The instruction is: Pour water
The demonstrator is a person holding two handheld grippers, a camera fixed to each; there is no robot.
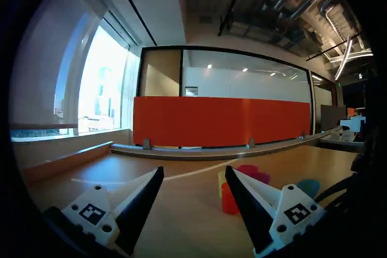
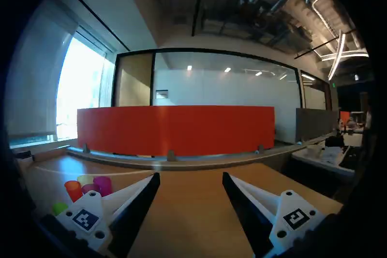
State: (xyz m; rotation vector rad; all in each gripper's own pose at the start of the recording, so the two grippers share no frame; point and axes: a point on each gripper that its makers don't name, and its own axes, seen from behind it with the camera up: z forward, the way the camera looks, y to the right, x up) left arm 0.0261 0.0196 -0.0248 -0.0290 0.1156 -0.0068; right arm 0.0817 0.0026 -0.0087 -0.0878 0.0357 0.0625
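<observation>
Several small coloured plastic cups stand in a cluster on the wooden table [image 1: 193, 209]. In the left gripper view an orange cup [image 1: 229, 199] sits just left of the right finger, with a yellow cup [image 1: 221, 177] and magenta cups [image 1: 254, 172] behind it and a teal cup [image 1: 308, 186] farther right. My left gripper [image 1: 193, 180] is open, nothing between its fingers. In the right gripper view the same cluster lies at the lower left: orange cup [image 2: 73, 190], yellow cup [image 2: 85, 179], magenta cup [image 2: 102, 185], green cup [image 2: 59, 207]. My right gripper [image 2: 190, 180] is open and holds nothing.
An orange partition [image 1: 220, 121] runs along the table's far edge, with a glass-walled room behind it. A bright window [image 1: 99, 88] and a low ledge are on the left. Neighbouring desks with objects [image 2: 334, 151] stand at the right.
</observation>
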